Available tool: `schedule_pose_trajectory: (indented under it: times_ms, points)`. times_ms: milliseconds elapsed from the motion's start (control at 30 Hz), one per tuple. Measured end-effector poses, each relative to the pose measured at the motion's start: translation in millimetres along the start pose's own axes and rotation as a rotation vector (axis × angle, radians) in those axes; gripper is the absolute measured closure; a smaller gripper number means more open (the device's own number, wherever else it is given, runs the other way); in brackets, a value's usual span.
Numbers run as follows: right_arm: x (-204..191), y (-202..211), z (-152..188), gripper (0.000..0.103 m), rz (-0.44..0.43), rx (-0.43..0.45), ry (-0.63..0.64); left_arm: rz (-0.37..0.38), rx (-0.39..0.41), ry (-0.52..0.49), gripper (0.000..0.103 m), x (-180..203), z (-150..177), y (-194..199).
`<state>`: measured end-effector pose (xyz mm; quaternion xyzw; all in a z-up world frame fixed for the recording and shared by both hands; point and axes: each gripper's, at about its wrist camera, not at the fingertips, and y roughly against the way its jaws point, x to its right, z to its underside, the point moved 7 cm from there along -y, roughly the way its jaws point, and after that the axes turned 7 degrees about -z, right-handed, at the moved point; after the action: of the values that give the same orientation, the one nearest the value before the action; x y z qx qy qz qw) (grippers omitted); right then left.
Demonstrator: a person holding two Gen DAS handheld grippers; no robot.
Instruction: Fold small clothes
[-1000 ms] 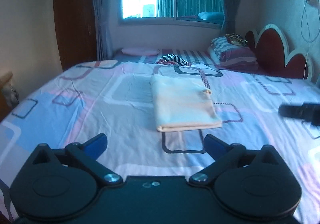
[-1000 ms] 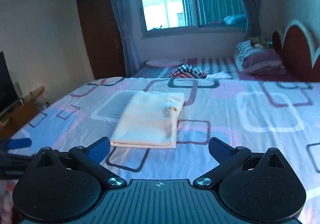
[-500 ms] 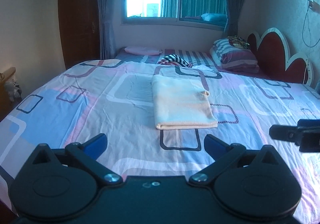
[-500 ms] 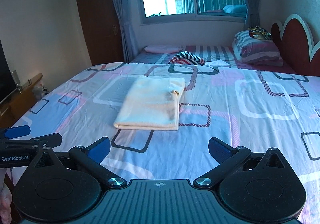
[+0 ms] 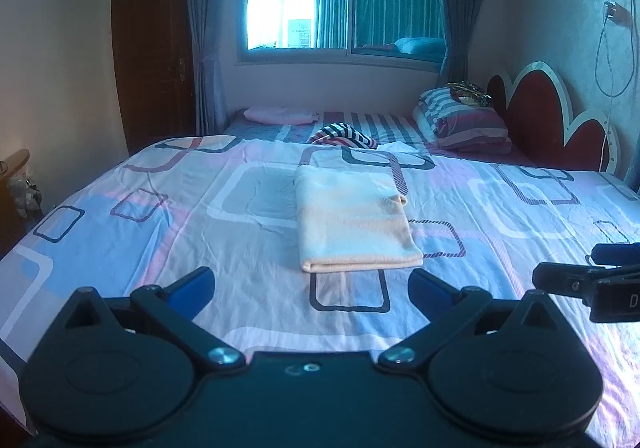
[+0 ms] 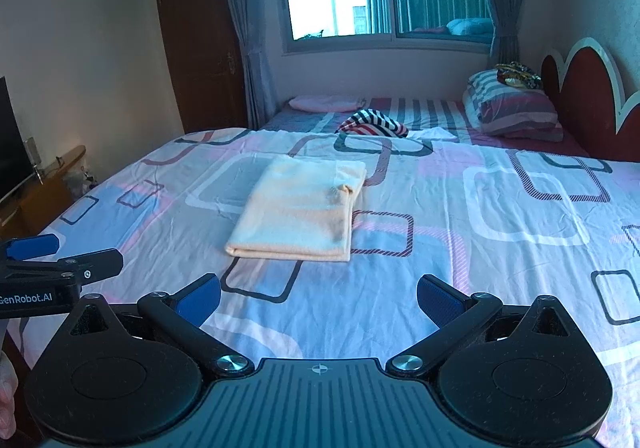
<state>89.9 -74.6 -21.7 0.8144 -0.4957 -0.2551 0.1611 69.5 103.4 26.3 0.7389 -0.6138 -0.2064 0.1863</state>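
A folded cream cloth [image 5: 354,220] lies flat on the patterned bedsheet [image 5: 160,232], in the middle of the bed; it also shows in the right wrist view [image 6: 304,212]. My left gripper [image 5: 310,290] is open and empty, held back from the cloth's near edge. My right gripper [image 6: 318,300] is open and empty, also short of the cloth and slightly to its right. Each gripper shows at the edge of the other's view: the right gripper [image 5: 592,276] and the left gripper [image 6: 52,260].
A striped garment [image 5: 344,137] and a pink folded item [image 5: 280,115] lie at the far end of the bed. Striped pillows [image 5: 464,120] rest by the red headboard [image 5: 556,120]. A wooden unit with a screen [image 6: 24,176] stands left of the bed.
Both grippers have drawn back and risen away from the cloth, so it looks smaller and farther. Each gripper has come further into the other's view. The cloth has not moved.
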Motion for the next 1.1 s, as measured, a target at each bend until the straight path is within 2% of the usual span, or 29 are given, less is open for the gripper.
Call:
schedule_pose_trajectory:
  times_ms: [1100]
  points:
    - [1, 14, -6, 0.0, 0.004, 0.015, 0.02, 0.017, 0.015, -0.021, 0.001, 1, -7, 4]
